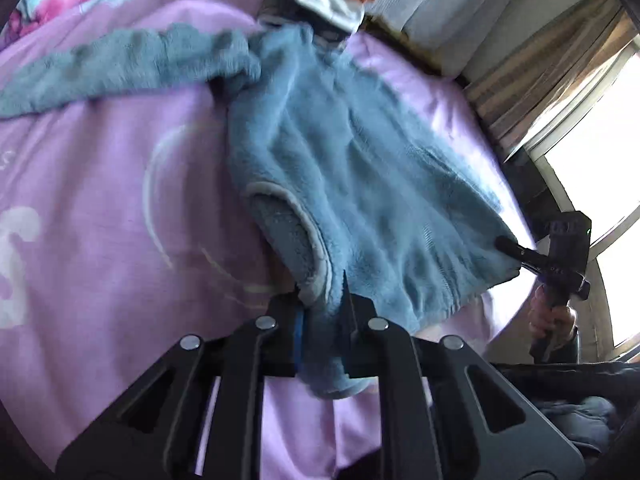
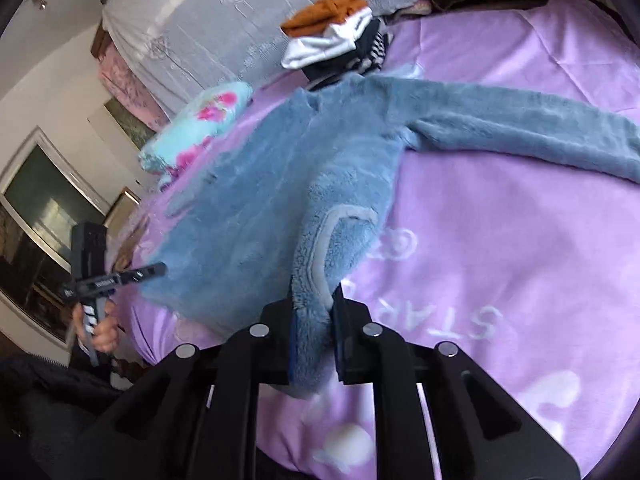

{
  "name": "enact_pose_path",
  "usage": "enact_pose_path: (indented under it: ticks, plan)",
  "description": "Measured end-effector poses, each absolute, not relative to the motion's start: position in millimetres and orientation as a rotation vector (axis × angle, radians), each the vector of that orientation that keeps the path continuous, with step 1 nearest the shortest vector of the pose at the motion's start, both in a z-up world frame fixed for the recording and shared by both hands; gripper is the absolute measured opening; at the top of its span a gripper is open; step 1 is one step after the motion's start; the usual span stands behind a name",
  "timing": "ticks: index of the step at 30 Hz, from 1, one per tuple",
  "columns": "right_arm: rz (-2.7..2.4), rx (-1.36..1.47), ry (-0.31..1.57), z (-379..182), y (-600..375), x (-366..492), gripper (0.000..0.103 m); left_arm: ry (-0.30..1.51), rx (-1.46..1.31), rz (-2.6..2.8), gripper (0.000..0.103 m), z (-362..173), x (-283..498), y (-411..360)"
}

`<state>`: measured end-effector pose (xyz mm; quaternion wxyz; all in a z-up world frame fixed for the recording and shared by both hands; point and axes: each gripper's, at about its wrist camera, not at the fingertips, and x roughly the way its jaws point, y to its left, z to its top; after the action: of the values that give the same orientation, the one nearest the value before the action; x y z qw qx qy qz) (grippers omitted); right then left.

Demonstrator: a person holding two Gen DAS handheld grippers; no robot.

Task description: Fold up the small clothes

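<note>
A fluffy blue fleece top lies on the purple bedsheet, one long sleeve stretched out flat. My left gripper is shut on the garment's hem by a grey-trimmed pocket. The right gripper shows at the right, pinching the other hem corner. In the right wrist view my right gripper is shut on the blue top at the pocket edge, and the left gripper holds the far corner. The sleeve lies to the right.
A stack of folded clothes, orange, white and striped, sits at the head of the bed beside a floral pillow. A grey-covered headboard stands behind. A window with curtains is at the right.
</note>
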<state>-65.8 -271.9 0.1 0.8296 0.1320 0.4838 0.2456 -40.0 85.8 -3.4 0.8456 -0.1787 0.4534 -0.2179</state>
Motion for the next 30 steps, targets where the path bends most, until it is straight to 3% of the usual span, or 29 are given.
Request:
enact_pose_path:
  ticks: [2, 4, 5, 7, 8, 9, 11, 12, 15, 19, 24, 25, 26, 27, 28, 29, 30]
  plan:
    - [0.486, 0.248, 1.129, -34.0, -269.0, -63.1, 0.015, 0.966, -0.362, -0.463, 0.013, -1.5, -44.4, 87.9]
    - [0.505, 0.282, 1.099, -37.0, -274.8, -64.4, 0.019, 1.052, -0.389, -0.457, 0.015, -22.8, -44.1, 91.5]
    - [0.507, 0.32, 1.103, -32.8, -280.0, -61.8, 0.025, 1.084, -0.395, -0.449, 0.017, -30.0, -43.1, 91.0]
    - [0.488, 0.346, 1.063, -20.6, -290.1, -59.9, 0.049, 1.093, -0.423, -0.454, 0.019, -38.1, -43.3, 96.4]
    - [0.467, 0.325, 1.023, -9.5, -295.4, -58.0, 0.05, 1.085, -0.434, -0.461, 0.025, -32.7, -42.6, 99.6]
    - [0.453, 0.322, 0.988, -0.8, -301.2, -54.5, 0.05, 1.051, -0.432, -0.451, 0.033, -20.6, -42.2, 105.7]
    - [0.434, 0.404, 0.937, 9.6, -319.9, -46.6, 0.054, 0.968, -0.383, -0.38, 0.084, 0.5, -42.6, 119.9]
    - [0.425, 0.462, 0.925, 10.0, -327.0, -40.4, 0.056, 0.914, -0.357, -0.312, 0.089, 12.8, -42.5, 132.9]
    - [0.388, 0.616, 0.928, -1.6, -348.0, -21.1, 0.056, 0.84, -0.439, -0.156, 0.089, 22.5, -25.6, 189.9]
    - [0.356, 0.736, 0.946, -23.4, -357.9, -6.4, 0.056, 0.855, -0.7, 0.031, 0.087, -5.9, 19.3, 275.3]
    - [0.316, 0.793, 0.935, -27.9, -381.5, 3.3, 0.056, 0.872, -0.869, 0.042, 0.088, -40.7, 71.8, 305.6]
    - [0.31, 0.8, 0.923, -25.9, -387.1, 5.1, 0.056, 0.855, -0.847, 0.054, 0.088, -39.6, 78.7, 304.3]
    - [0.294, 0.814, 0.907, -23.7, -393.9, 7.9, 0.056, 0.83, -0.819, 0.082, 0.081, -36.3, 84.9, 301.1]
    - [0.28, 0.823, 0.894, -21.1, -398.8, 9.1, 0.056, 0.805, -0.814, 0.136, 0.068, -36.1, 90.4, 301.6]
    - [0.266, 0.827, 0.879, -18.6, -404.2, 10.6, 0.056, 0.793, -0.834, 0.162, 0.024, -37.4, 93.0, 306.9]
    - [0.242, 0.824, 0.862, -16.2, -408.9, 13.4, 0.056, 0.782, -0.865, 0.165, 0.007, -38.0, 93.9, 315.9]
    - [0.197, 0.816, 0.843, -14.1, -414.9, 17.3, 0.056, 0.731, -0.916, 0.173, 0.007, -36.1, 87.9, 330.0]
